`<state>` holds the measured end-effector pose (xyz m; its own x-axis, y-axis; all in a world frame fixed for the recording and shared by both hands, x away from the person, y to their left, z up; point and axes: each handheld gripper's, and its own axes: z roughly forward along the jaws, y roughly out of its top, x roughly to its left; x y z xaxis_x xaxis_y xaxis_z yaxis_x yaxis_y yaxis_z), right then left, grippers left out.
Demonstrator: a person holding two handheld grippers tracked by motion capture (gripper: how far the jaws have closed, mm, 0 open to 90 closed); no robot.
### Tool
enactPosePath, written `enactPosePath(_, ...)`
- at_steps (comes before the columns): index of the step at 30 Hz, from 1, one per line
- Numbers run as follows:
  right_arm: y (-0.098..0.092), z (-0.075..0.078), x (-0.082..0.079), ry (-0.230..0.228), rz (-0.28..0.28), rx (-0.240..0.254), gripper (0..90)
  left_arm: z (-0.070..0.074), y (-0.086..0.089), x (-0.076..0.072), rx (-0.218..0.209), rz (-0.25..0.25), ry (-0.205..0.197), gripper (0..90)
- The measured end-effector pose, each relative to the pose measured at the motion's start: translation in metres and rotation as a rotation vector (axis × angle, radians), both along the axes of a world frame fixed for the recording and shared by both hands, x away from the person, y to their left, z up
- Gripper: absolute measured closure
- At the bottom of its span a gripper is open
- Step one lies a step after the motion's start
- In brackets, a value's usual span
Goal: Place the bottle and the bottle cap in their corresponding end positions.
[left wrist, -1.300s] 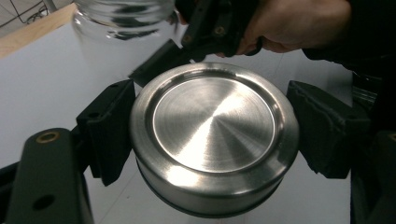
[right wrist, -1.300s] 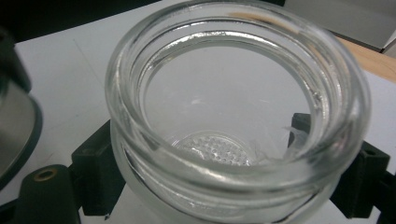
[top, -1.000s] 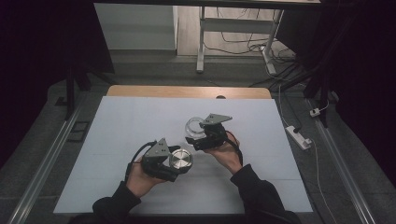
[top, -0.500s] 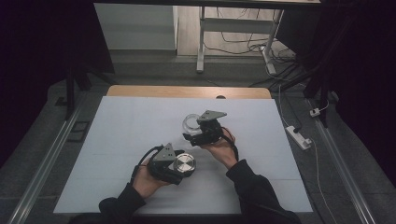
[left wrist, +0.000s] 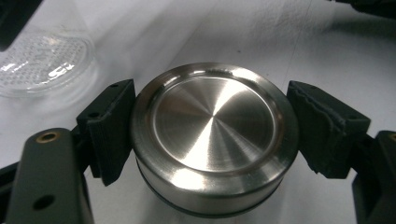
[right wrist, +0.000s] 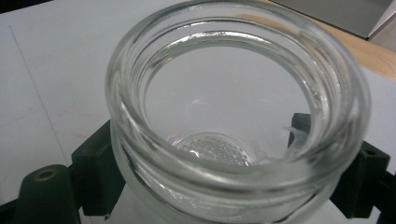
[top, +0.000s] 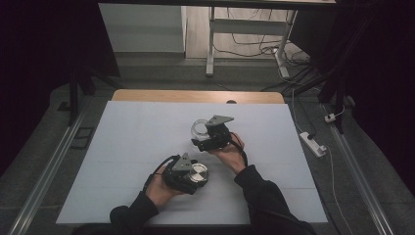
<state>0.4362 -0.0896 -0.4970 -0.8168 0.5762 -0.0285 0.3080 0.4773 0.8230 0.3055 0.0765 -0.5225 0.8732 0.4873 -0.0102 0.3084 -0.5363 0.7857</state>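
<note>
A round brushed-metal lid [left wrist: 212, 140] sits between the jaws of my left gripper [left wrist: 211, 133], and both pads press on its rim. In the high view that gripper [top: 197, 175] holds the lid [top: 198, 171] low over the white table, near the front middle. My right gripper [top: 201, 133] is shut on a clear, empty glass jar [top: 199, 127] just beyond it, with the jar's mouth facing the camera. In the right gripper view the jar [right wrist: 233, 116] has a thick rim and a dimpled base, and a black jaw stands on each side.
The white table top [top: 122, 147] has a wooden strip [top: 195, 96] along its far edge. A power strip [top: 311, 143] lies on the floor to the right. Metal rails [top: 44, 171] run along both sides. A table leg frame [top: 210, 44] and cables stand beyond.
My left hand has come down and toward the front edge with the lid. My right hand has drifted slightly left with the jar. Both grips are unchanged.
</note>
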Motion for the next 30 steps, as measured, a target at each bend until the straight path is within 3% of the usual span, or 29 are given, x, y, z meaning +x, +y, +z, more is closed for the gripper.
enactPosePath(8, 0.000, -0.006, 0.003, 0.006, -0.005, -0.012, 14.4, -0.006, -0.005, 0.003, 0.027, 0.002, 0.018, 20.3)
enactPosePath(18, 0.003, -0.013, 0.002, 0.009, 0.003, -0.037, 14.4, -0.012, -0.012, 0.007, 0.097, -0.002, 0.040, 20.3)
enactPosePath(26, 0.003, -0.014, 0.001, 0.005, 0.002, -0.047, 14.3, -0.013, -0.012, 0.009, 0.080, -0.001, 0.065, 20.2)
enactPosePath(30, 0.004, -0.014, 0.002, 0.011, 0.002, -0.050, 14.2, -0.014, -0.011, 0.011, 0.095, -0.010, 0.078, 20.0)
